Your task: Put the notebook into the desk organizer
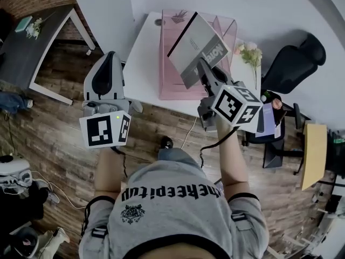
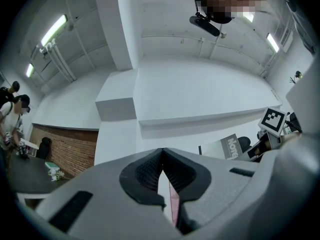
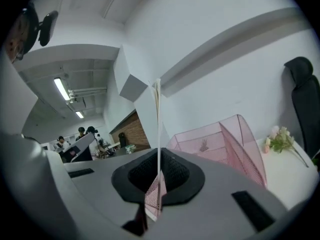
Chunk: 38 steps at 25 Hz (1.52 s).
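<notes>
Looking down from the head view, I see a grey hooded top (image 1: 172,204) nearest me, with both forearms reaching forward over a wood-pattern floor (image 1: 54,139). The left gripper (image 1: 109,58) is on the left, off the table's left edge, and its own view shows the black pads meeting at the tips with nothing caught between them. The right gripper (image 1: 204,68) is clamped on the lower edge of the grey notebook (image 1: 195,43). In that gripper's view the notebook is edge-on, a thin upright line rising from between the closed pads. The notebook is held in the air, tilted, and in the head view it overlaps the far right part of the pink mesh desk organizer (image 1: 168,74). The right gripper view puts the organizer beyond the notebook and to its right, so the notebook is in no compartment. The organizer stands on a white table (image 1: 141,58). A small bunch of pale flowers (image 1: 249,53) lies near the table's right end, and a black office chair (image 1: 294,63) stands past that. Farther off to the left are a dark table (image 1: 32,47) and a brick wall (image 2: 60,149), with a few people (image 3: 82,134) standing in the distance.
</notes>
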Each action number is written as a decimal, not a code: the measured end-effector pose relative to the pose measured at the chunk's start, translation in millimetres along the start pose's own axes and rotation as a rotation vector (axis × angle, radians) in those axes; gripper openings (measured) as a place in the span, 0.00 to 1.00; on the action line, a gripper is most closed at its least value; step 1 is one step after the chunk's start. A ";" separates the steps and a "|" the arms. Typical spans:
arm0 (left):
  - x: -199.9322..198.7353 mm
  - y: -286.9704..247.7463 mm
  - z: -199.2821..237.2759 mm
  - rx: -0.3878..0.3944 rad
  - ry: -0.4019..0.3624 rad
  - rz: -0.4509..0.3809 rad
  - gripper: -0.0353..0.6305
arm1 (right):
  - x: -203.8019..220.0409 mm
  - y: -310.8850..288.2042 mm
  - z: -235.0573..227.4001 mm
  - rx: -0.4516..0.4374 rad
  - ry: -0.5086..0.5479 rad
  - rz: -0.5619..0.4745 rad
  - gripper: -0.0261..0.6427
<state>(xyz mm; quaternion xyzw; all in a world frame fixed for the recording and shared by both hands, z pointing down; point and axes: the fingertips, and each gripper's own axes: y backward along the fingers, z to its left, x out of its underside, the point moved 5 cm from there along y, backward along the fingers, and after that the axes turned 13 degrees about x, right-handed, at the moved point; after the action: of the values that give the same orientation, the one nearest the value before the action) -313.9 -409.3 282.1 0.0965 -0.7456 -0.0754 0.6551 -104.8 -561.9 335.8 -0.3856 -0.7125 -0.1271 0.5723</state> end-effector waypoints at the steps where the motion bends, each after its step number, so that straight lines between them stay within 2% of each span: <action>1: 1.0 -2.3 -1.8 -0.001 0.000 0.003 0.06 | -0.4 -1.7 -3.4 -0.025 -0.016 0.032 0.05; 8: 3.7 -10.9 -7.4 0.002 -0.003 0.009 0.06 | -7.4 -8.7 -19.8 -0.160 -0.049 0.241 0.05; 12: 2.0 -14.3 -10.8 0.011 -0.010 0.005 0.06 | -14.4 -12.2 -20.2 -0.308 -0.056 0.366 0.05; 14: -0.7 -13.5 -13.5 0.014 -0.014 0.002 0.06 | -15.3 -13.5 -22.0 -0.346 -0.055 0.422 0.05; 20: -2.5 -13.8 -22.0 0.023 -0.023 0.004 0.06 | -11.0 -35.8 -42.9 -0.223 0.032 0.493 0.05; 28: -0.4 -15.2 -26.6 0.016 -0.026 0.009 0.06 | -5.2 -69.1 -42.6 -0.092 0.171 0.498 0.06; 38: -1.0 -17.3 -30.5 -0.004 -0.033 0.015 0.06 | 8.4 -92.6 -47.6 0.003 0.269 0.518 0.07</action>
<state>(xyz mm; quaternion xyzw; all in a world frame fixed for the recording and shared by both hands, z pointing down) -282.7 -425.4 281.0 0.0882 -0.7570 -0.0735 0.6433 -135.4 -650.2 382.4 -0.5337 -0.5080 -0.0257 0.6756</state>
